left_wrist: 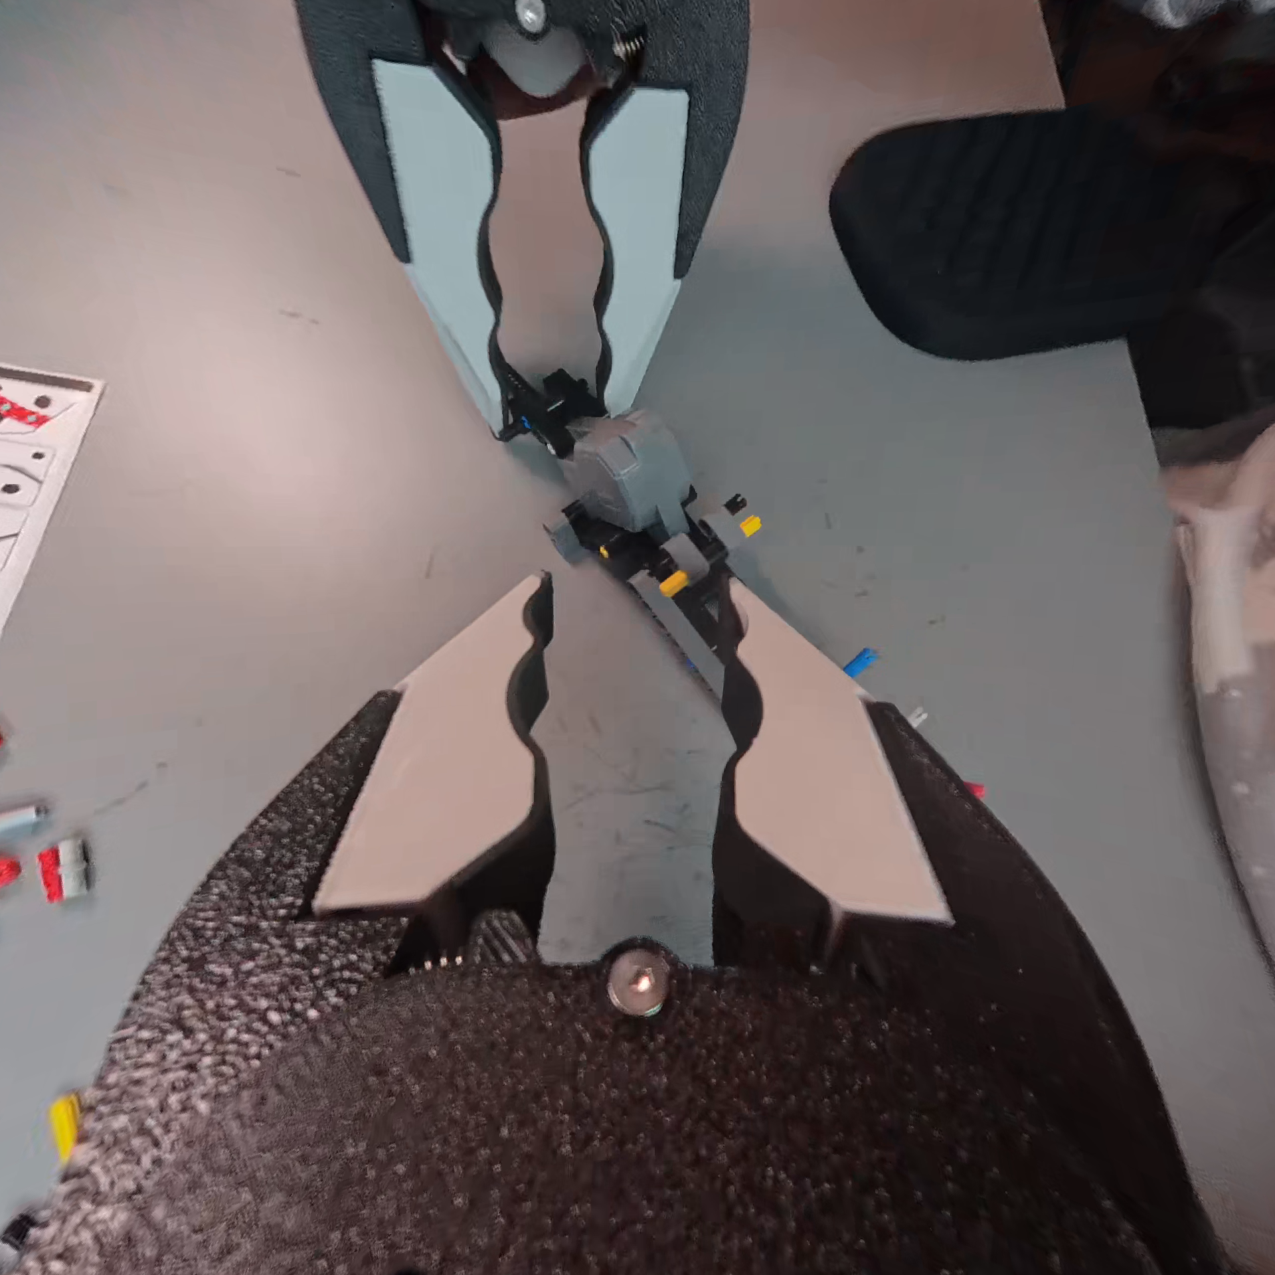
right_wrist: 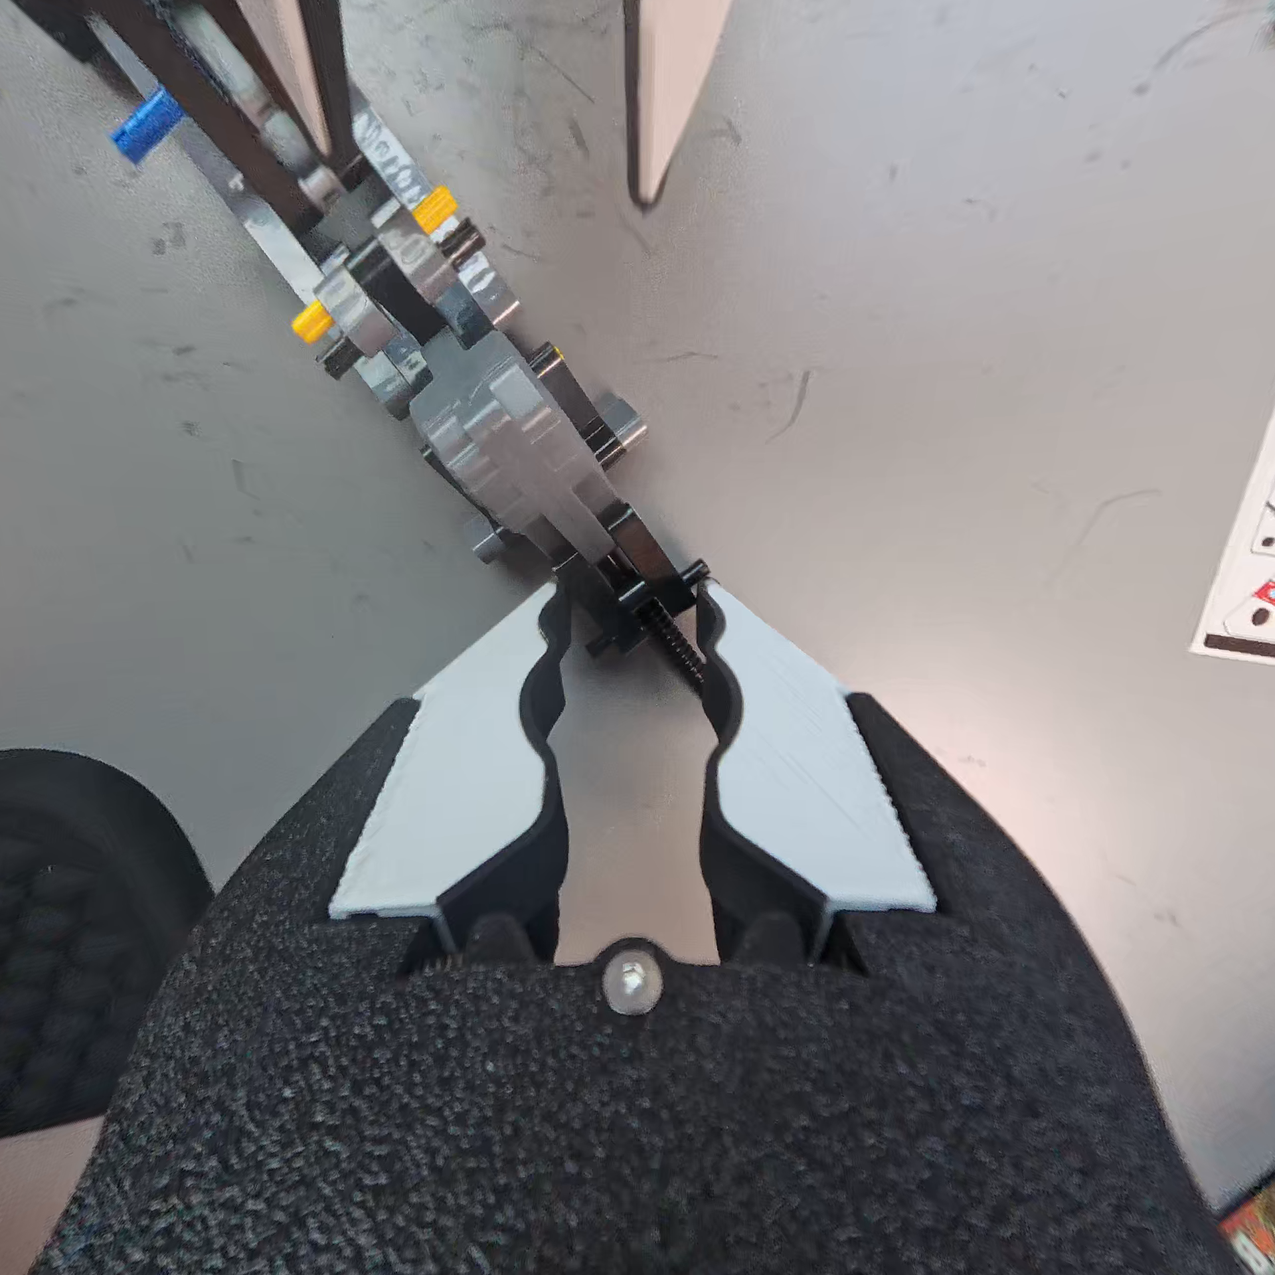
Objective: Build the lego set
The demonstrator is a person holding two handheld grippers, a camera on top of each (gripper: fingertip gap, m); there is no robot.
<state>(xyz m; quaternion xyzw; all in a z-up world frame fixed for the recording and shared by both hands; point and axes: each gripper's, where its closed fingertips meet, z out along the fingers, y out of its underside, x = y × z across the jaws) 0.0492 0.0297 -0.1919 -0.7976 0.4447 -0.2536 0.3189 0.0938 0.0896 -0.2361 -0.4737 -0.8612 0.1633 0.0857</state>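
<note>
A long lego assembly [left_wrist: 624, 483] of grey, black and yellow parts lies diagonally on the grey table [left_wrist: 241, 276]. It also shows in the right wrist view [right_wrist: 497, 428]. My right gripper [right_wrist: 631, 597], with pale blue fingers, is closed around the assembly's black end with the spring. In the left wrist view it [left_wrist: 555, 417] comes in from the top. My left gripper [left_wrist: 638, 586], with tan fingers, is open. Its right finger [left_wrist: 793, 724] lies over the assembly's long beam, and its left finger is clear of the assembly. The left gripper's fingers [right_wrist: 662, 103] show at the top of the right wrist view.
A sticker sheet [left_wrist: 34, 483] lies at the left, also seen in the right wrist view [right_wrist: 1242, 586]. Loose red and grey pieces [left_wrist: 62, 869], a yellow piece [left_wrist: 65, 1124] and a blue pin [left_wrist: 859, 662] lie around. A black cushion [left_wrist: 1000, 234] is at the table's edge. Across from one pair of fingers to the other is roughly 9 cm. My left gripper's tips are some 20 cm from the yellow piece [left_wrist: 65, 1124].
</note>
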